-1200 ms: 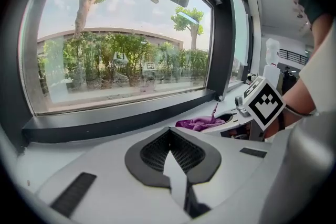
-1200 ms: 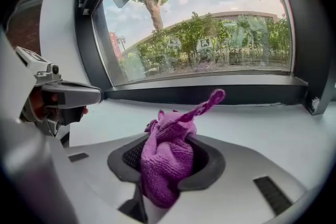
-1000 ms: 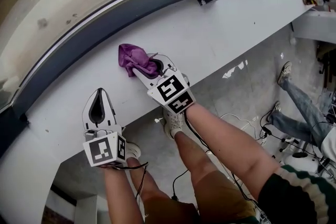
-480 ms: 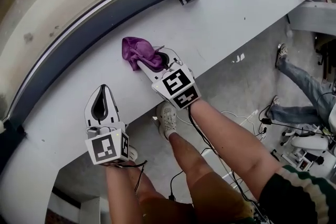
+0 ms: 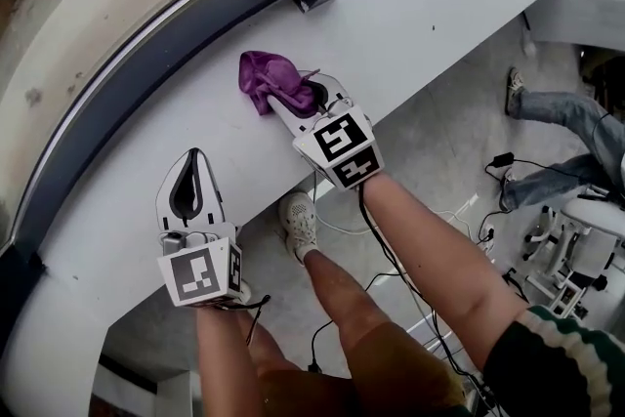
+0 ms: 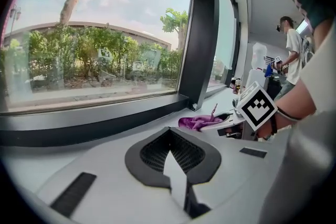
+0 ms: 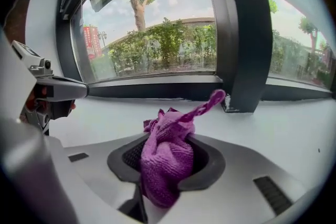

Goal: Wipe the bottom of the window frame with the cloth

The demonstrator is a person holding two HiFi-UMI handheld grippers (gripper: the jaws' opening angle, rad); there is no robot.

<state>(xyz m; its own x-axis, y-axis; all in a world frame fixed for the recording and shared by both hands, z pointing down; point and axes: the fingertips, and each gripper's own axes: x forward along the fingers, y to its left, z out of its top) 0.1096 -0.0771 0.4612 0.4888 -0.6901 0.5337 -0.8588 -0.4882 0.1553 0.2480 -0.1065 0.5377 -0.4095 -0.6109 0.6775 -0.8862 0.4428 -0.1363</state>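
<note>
**Right gripper** point(image 5: 284, 108): the jaws are clamping on the purple cloth point(image 7: 165, 157). They are nearly together, with a thick wad squeezed between them. Most of the cloth is bunching out ahead of the tips. One twisted tail is sticking up toward the foot of the dark upright post point(image 7: 239, 34).

**Left gripper** point(image 5: 192, 161): the jaws are pressing together on nothing. It is sitting over the white sill point(image 5: 420, 24), to the left of and nearer than the right gripper, well apart from the cloth.

**Cloth position:** it is lying over the sill, near the bottom frame rail point(image 5: 146, 63) but apart from it. A strip of bare sill is showing between them. I cannot tell whether the wad is pressing on the sill or riding just above it.

**Judgement:** the cloth is not yet reaching the rail, so the step in hand is likely carrying it to the far side, onto the dark band.

**Doing it well:**
- Lead with the soft wad, so the hard jaw tips are not scraping the rail.
- Tilt the gripper down enough that the cloth is bearing flat along the rail's lip.
- Sweep along the curve of the rail rather than straight across.
- Hold the clamp firm, since drag is likely to be tugging the wad loose.
- Watch the loose tail near the post foot, where it could be catching.
- Leave the left gripper parked clear of the sweep.
</note>
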